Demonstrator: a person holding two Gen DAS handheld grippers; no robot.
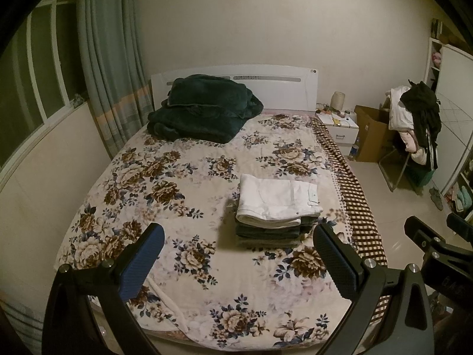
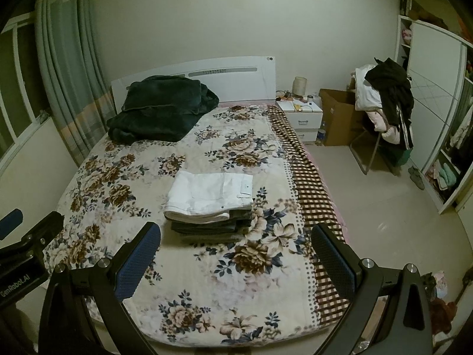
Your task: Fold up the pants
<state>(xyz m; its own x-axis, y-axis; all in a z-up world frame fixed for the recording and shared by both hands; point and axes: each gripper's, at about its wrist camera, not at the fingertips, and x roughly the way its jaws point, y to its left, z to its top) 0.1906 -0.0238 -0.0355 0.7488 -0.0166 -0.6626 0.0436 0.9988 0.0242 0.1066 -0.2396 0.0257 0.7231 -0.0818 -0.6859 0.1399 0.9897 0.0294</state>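
i can't count the darker folded pants under the white pants; their layers blur together. one stack sits on the bed, right of centre. my left gripper and right gripper both hang released, holding nothing, short of the stack. one dark blanket lies by the headboard.

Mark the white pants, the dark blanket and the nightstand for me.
white pants [image 1: 275, 198], left wrist view, middle of the top fold.
dark blanket [image 2: 159, 109], right wrist view, centre of the heap.
nightstand [image 2: 306, 118], right wrist view, upper drawer front.
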